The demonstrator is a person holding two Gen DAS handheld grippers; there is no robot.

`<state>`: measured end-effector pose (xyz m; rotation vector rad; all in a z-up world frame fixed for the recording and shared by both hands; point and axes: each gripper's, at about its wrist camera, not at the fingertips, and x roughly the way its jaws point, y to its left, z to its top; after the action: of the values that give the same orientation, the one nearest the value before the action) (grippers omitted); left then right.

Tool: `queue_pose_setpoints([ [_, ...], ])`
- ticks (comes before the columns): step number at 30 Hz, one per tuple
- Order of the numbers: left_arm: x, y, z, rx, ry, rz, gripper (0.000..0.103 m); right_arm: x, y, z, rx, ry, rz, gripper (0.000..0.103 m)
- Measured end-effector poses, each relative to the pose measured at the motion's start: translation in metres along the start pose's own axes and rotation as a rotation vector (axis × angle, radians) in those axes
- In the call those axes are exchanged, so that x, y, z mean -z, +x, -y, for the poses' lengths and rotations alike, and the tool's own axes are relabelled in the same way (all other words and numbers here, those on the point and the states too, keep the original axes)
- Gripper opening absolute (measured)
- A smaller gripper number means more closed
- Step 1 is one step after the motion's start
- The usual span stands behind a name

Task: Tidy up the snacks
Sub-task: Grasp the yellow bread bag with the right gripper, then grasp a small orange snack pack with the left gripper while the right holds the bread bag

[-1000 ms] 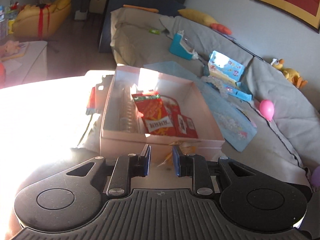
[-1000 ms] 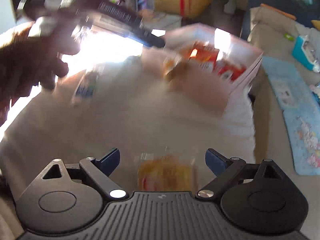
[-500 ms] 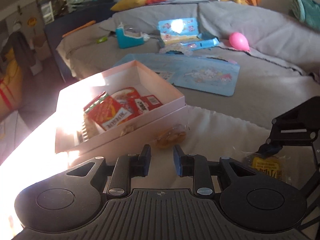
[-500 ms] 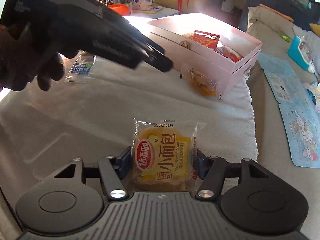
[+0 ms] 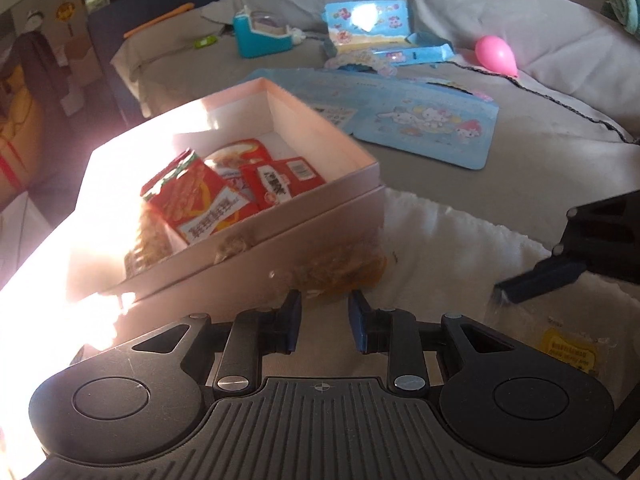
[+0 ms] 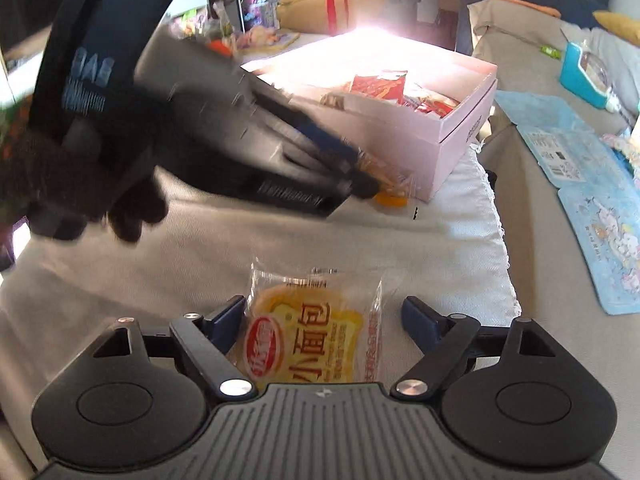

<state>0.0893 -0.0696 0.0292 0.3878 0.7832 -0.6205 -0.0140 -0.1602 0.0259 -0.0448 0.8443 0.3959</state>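
Observation:
A pink box (image 5: pixel 344 220) holds red snack packets (image 5: pixel 200 204); it also shows in the right wrist view (image 6: pixel 452 136). A clear-wrapped orange pastry (image 5: pixel 344 268) lies against the box's front wall. My left gripper (image 5: pixel 324 316) is open just short of it, jaws narrowly apart; it shows blurred in the right wrist view (image 6: pixel 352 172). My right gripper (image 6: pixel 324 320) is open with a yellow small-bread packet (image 6: pixel 312 336) lying between its fingers on the white cloth; the packet also shows in the left wrist view (image 5: pixel 568 352).
A white cloth (image 6: pixel 280 240) covers the table. Behind lies a grey sofa (image 5: pixel 540 144) with a blue cartoon pouch (image 5: pixel 424 128), a teal case (image 5: pixel 260 36), a pink balloon (image 5: pixel 496 56) and sticker sheets (image 5: pixel 368 24).
My left gripper has moved in closer to the orange pastry by the box. My right gripper's fingers have opened wider around the bread packet, which was pinched half a second ago.

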Motion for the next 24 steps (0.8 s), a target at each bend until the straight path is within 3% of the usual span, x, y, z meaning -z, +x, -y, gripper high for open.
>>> queue_pose_setpoints([
  [5,0.031,-0.034,-0.038,-0.045,-0.274,0.046,0.031,-0.020,0.002,0.019,0.034,0.122,0.083,0.084],
  [9,0.057,-0.062,-0.069,-0.138,-0.437,0.061,0.031,-0.044,0.027,0.019,0.048,0.148,0.080,0.080],
  [12,0.070,-0.072,-0.085,-0.235,-0.487,0.042,0.030,-0.059,0.048,0.009,0.087,0.130,0.061,0.076],
  [13,0.074,-0.074,-0.088,-0.257,-0.497,0.035,0.030,-0.062,0.051,0.005,0.062,0.128,0.056,0.074],
  [16,0.082,-0.077,-0.097,-0.279,-0.518,0.023,0.030,-0.065,0.049,-0.011,-0.185,0.079,0.032,0.069],
  [17,0.084,-0.078,-0.097,-0.281,-0.526,0.023,0.030,-0.064,0.044,-0.020,-0.212,0.050,0.038,0.069],
  [20,0.086,-0.079,-0.098,-0.261,-0.544,0.037,0.030,-0.063,0.036,-0.034,-0.123,-0.033,0.067,0.069],
  [24,0.086,-0.079,-0.092,-0.213,-0.559,0.056,0.030,-0.066,0.036,-0.023,-0.032,-0.005,0.061,0.069],
])
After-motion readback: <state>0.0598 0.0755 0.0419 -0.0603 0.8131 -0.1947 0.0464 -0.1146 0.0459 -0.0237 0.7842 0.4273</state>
